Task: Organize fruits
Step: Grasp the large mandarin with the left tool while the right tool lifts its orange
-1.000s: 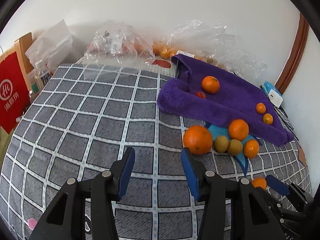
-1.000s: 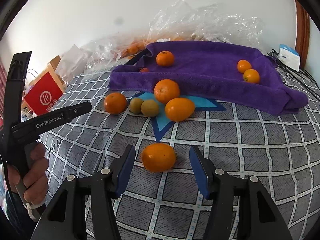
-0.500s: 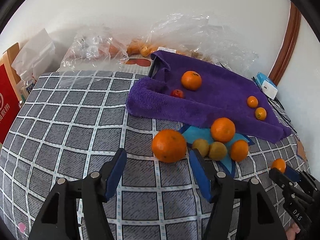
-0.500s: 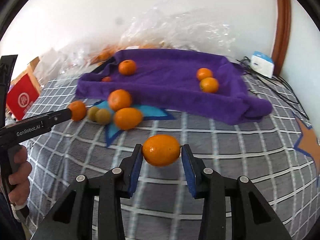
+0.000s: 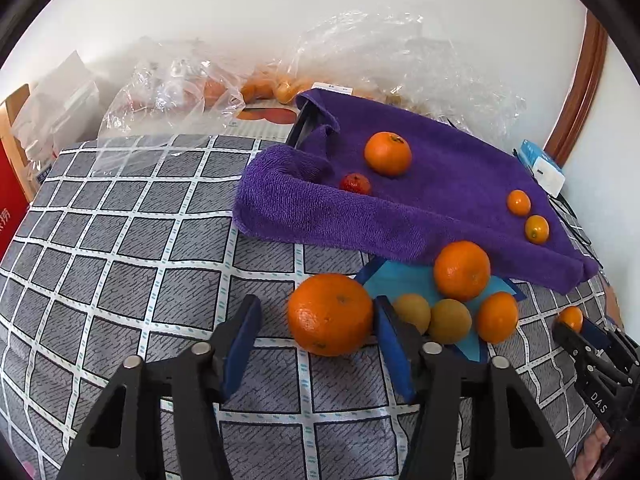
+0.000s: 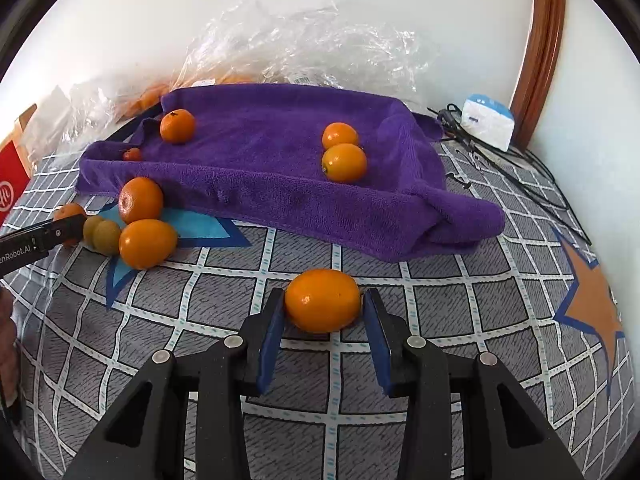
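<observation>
A: Hidden or unclear? Left to right.
B: The red box is cut by the frame edge. The plastic bags blur the fruit inside. The right gripper shows only its tips in the left wrist view.

A: Surface, room?
B: A grey grid-patterned cloth with blue star prints. A white wall behind, wood trim at the right. A purple towel carries four oranges and one small red fruit.

A: Fingers?
B: The left gripper is spread wide around a large orange lying on the cloth; the right pad looks to touch it, the left pad stands apart. Just right of it lie two greenish fruits and two more oranges. The right gripper is clamped on an oval orange, both pads pressed against it, in front of the towel's near edge; lifted or resting, cannot tell.
</observation>
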### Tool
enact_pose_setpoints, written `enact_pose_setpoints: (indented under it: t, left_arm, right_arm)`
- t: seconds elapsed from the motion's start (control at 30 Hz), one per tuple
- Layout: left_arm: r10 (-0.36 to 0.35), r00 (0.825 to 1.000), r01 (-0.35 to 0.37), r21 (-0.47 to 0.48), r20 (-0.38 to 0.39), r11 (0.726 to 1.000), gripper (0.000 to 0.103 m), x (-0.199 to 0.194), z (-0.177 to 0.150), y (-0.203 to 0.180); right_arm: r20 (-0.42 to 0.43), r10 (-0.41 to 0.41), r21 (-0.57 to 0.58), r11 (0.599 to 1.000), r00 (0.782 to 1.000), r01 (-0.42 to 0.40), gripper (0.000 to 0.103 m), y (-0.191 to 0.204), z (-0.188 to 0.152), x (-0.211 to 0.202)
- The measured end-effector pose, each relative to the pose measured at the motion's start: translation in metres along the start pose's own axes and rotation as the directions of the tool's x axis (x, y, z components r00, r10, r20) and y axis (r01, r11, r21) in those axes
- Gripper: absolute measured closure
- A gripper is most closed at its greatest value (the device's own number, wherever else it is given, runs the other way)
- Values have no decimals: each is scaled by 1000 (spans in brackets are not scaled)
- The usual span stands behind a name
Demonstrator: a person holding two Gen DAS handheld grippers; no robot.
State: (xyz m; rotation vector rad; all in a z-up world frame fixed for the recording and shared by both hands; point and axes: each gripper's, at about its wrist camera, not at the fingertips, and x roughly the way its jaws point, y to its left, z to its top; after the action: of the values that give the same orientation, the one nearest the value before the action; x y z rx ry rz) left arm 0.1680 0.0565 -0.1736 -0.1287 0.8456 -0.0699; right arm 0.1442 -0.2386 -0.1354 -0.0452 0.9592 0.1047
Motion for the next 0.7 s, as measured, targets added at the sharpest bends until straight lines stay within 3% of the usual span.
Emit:
enact_pose_setpoints:
  t: [0.1,0.33,0.5,0.7]
  left_arm:
    - [-20,1000,20,-20,6,1000,63,-3,-2,3]
    - [-26,1000,27,-35,17,999,63,-7,-5,4]
    - [-29,999,30,-70,25,997,63,-9,-6,11]
    - [-25,997,32,-94,75,995,63,-18,-7,15]
  right_arm:
    - [-5,-12,6,1000,1000,12,64,-1,-1,1]
    - [-24,27,68,997,999,-25,64,-12,-2,6]
    - [-27,-8,70,997,1000,10,64,-12,-2,7]
    - [-5,9,91,996,1000,-8,64,-17,-4,2]
